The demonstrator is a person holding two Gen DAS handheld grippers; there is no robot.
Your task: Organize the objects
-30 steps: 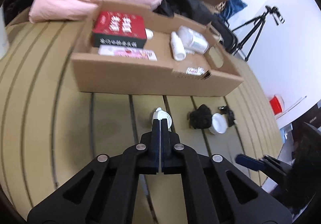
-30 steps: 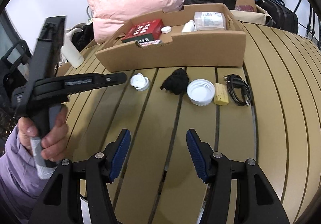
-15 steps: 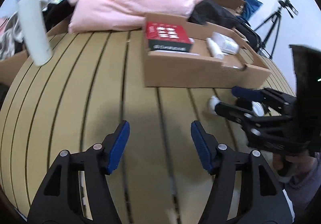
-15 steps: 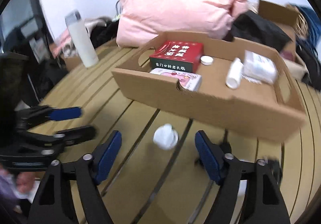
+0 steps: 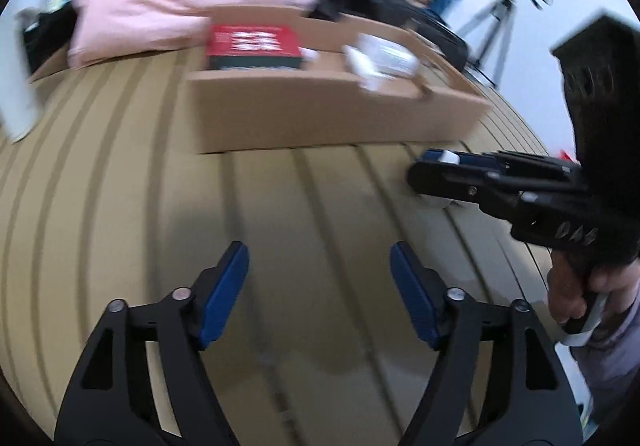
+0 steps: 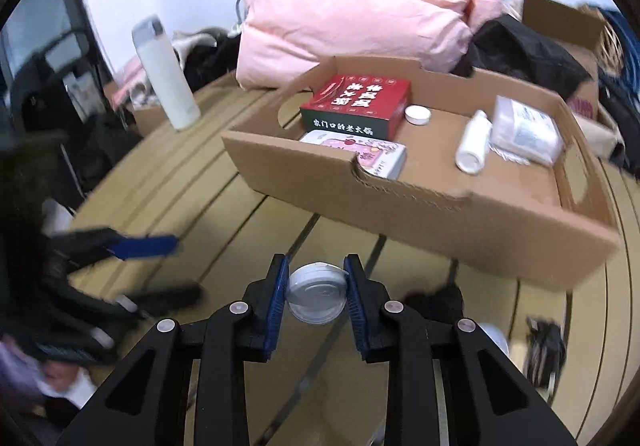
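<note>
Right now the small white jar sits on the tabletop at lower centre of the right wrist view, between the blue pads of the right claw, which is clenched onto its sides. In the left wrist view the same jar is mostly hidden behind that claw at right of frame, only a white sliver showing. Left claw is released, pads wide apart, nothing between them, hovering over bare slats at lower centre.

Just beyond the jar, the cardboard tray fills the middle of the right wrist frame. Inside: red box at left, pink packet in front of it against the near wall, small white cap beside the red box, white bottle lying on its side, clear packet at right.

Black bundle and dark cable lie on the tabletop at lower right. White flask stands upright at upper left; pink duvet behind the tray. Left wrist view is motion-blurred.
</note>
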